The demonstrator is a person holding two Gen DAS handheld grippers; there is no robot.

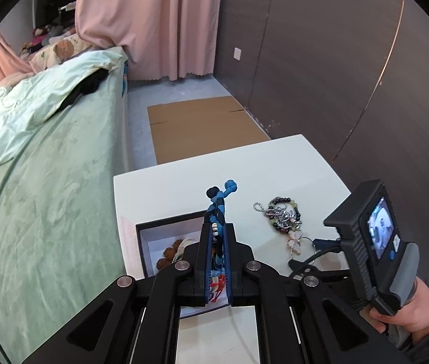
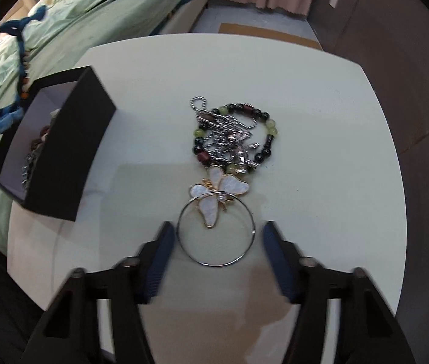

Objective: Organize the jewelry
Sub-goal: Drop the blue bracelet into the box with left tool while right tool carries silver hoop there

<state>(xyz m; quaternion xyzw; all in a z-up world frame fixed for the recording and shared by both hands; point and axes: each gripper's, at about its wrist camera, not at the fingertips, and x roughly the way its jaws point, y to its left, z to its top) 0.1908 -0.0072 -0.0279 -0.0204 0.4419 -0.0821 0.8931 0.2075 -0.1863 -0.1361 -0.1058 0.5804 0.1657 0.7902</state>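
Observation:
My left gripper [image 1: 217, 236] is shut on a blue braided bracelet [image 1: 218, 206] with small beads and holds it above the open black jewelry box [image 1: 141, 239], which has other pieces inside. The bracelet [image 2: 5, 69] and box [image 2: 62, 157] also show at the left of the right wrist view. My right gripper [image 2: 216, 233] is open and empty, its fingers on either side of a silver ring hoop [image 2: 216, 232] with a white butterfly pendant [image 2: 219, 191]. Beyond lies a beaded bracelet tangled with a silver chain [image 2: 232, 135]; this pile also shows in the left wrist view [image 1: 281, 215].
Everything sits on a white table [image 2: 320, 121]. A bed with green bedding [image 1: 47, 166] stands to the left. Flat cardboard [image 1: 202, 127] lies on the floor beyond the table, pink curtains [image 1: 153, 21] behind, a dark wall [image 1: 320, 45] on the right.

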